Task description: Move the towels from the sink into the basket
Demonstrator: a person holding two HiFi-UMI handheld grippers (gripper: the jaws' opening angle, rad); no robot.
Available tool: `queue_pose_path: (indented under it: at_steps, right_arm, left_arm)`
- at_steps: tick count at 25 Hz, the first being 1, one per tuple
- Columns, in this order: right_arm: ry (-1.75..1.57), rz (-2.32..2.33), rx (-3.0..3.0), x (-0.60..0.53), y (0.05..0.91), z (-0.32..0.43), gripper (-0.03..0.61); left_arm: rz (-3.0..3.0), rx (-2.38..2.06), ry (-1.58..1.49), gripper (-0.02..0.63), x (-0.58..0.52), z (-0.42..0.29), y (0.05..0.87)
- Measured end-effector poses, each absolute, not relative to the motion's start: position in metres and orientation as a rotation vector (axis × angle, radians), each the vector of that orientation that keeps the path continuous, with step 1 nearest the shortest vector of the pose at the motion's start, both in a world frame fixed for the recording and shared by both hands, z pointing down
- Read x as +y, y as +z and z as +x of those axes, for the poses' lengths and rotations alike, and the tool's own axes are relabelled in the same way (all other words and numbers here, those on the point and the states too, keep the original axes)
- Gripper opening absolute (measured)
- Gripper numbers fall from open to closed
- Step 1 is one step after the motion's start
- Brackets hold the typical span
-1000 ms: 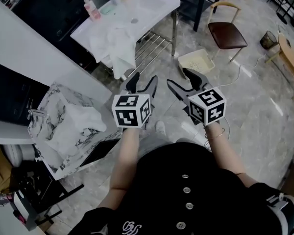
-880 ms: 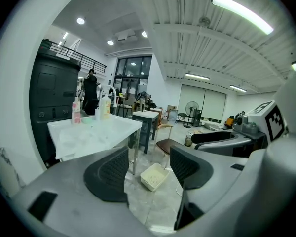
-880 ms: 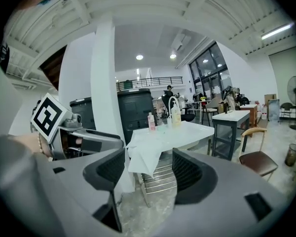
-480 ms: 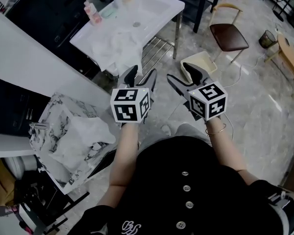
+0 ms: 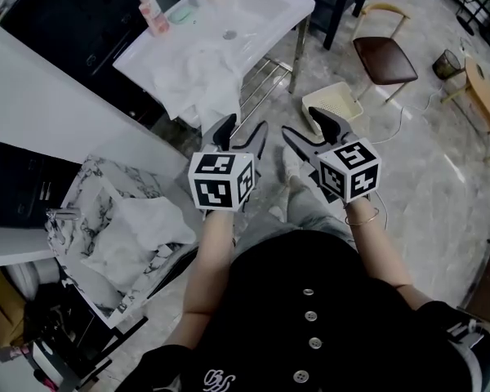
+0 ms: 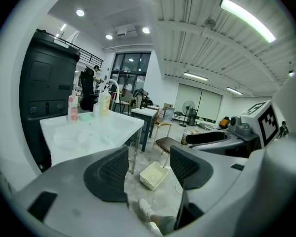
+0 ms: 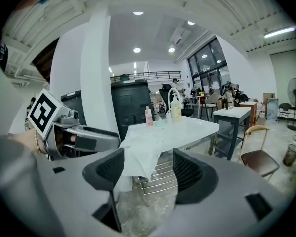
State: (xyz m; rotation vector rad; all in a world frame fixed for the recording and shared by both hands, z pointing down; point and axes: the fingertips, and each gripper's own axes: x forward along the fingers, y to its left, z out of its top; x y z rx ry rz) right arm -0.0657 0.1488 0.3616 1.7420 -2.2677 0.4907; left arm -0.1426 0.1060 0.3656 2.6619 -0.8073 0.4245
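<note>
One white towel [image 5: 198, 78] is left at the sink [image 5: 265, 6]. It is bunched on the sink's near-left part and hangs over the near edge, in front of the rack [image 5: 263, 76] below. A second towel [image 5: 135, 229] already lies in the marbled basket [image 5: 80, 188], down to the left.

Over the last second the person [image 5: 310, 300] has come closer to the sink and the basket has slipped back, so I'd judge this the return trip for the next pick-up. The left hand-held gripper [image 5: 239, 133] and right hand-held gripper [image 5: 304, 125] are both released, with their jaws apart and nothing between them. They are held side by side, short of the hanging towel and not touching it.
</note>
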Motion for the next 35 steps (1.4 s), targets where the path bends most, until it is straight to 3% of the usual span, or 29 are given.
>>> queue_pose_path:
  at_steps: [35]
  right_arm:
    - [0.384, 1.405, -2.529, -0.08, 0.341, 0.011, 0.289]
  left_arm:
    - [2.557, -1.119, 0.467, 0.24, -0.099, -0.07, 0.36]
